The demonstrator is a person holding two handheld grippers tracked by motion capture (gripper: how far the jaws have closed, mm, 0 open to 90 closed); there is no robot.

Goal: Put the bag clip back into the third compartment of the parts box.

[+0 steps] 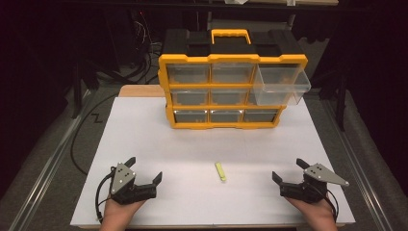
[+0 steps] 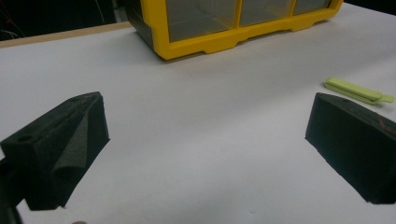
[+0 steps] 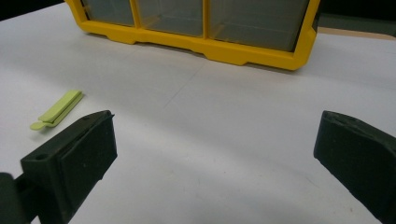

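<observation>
Waiting at the near edge of the table point(image 1: 144, 139), I judge that the work has not yet begun: nothing is held, and the first step looks to be picking up the small yellow-green clip point(image 1: 220, 171). It lies flat on the white surface between my two tools, at about two o'clock from my left gripper point(image 1: 144, 172) and ten o'clock from my right gripper point(image 1: 287, 169). Both sets of jaws stand wide apart with nothing between them. Straight ahead at twelve o'clock stands the yellow drawer organizer point(image 1: 233, 91), its top right drawer point(image 1: 282, 85) pulled out, which I take to be where the clip should go. My next move calls for swinging one gripper inward, lowering it over the clip and closing across its narrow width. Both hands rest low, jaws angled toward the middle.
</observation>
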